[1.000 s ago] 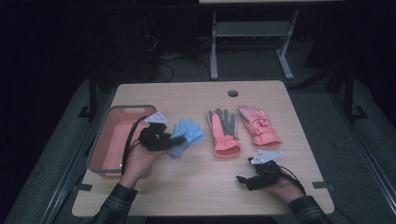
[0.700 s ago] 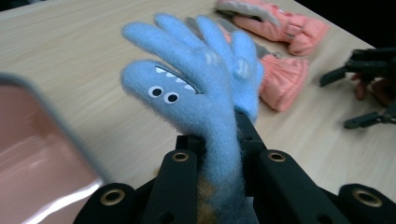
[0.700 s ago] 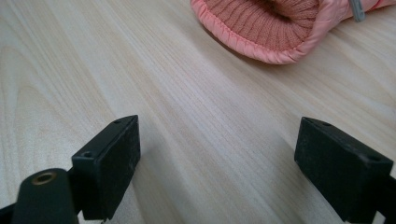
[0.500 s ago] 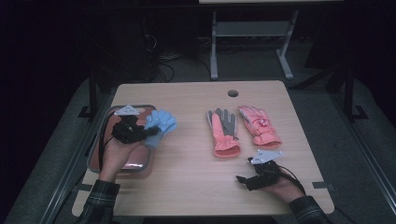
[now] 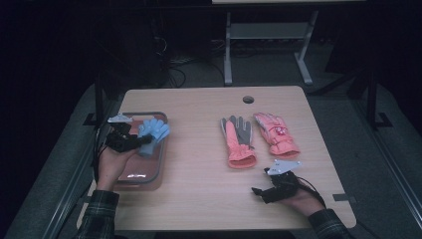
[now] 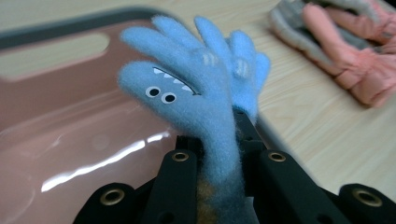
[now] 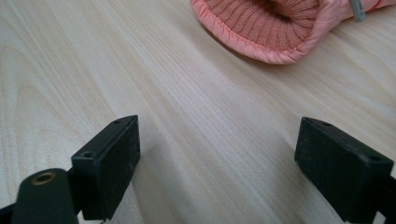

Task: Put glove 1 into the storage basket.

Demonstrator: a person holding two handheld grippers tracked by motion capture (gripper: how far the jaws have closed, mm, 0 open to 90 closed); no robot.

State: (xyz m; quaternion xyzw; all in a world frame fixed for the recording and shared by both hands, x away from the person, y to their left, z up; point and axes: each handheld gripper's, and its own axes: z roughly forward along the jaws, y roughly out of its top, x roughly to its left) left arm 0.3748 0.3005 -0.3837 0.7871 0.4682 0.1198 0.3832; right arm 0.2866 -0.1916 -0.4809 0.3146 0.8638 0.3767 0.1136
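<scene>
A pair of fuzzy blue gloves (image 5: pixel 155 132) with cartoon eyes (image 6: pixel 201 93) hangs just above the pink tray (image 5: pixel 142 175) at the table's left. My left gripper (image 5: pixel 134 142) is shut on their cuffs, and the black jaws pinch the fabric from both sides (image 6: pixel 217 156). Two pink gloves lie flat at mid-table: one with a grey palm (image 5: pixel 238 142), one with a small badge (image 5: pixel 276 134). My right gripper (image 5: pixel 259 191) rests near the front edge with its jaws wide apart (image 7: pixel 226 163) over bare wood. The grey-palmed glove's ribbed cuff (image 7: pixel 271 28) lies just ahead of it.
The tray (image 6: pixel 70 130) has a dark rim and a glossy pink floor. A cable hole (image 5: pixel 248 99) sits near the table's far edge. Dark floor, cables and a white table frame (image 5: pixel 268 35) lie beyond the table.
My left gripper carried the blue gloves leftward from beside the tray to over it, sinking slightly. The right gripper and the pink gloves stayed put.
</scene>
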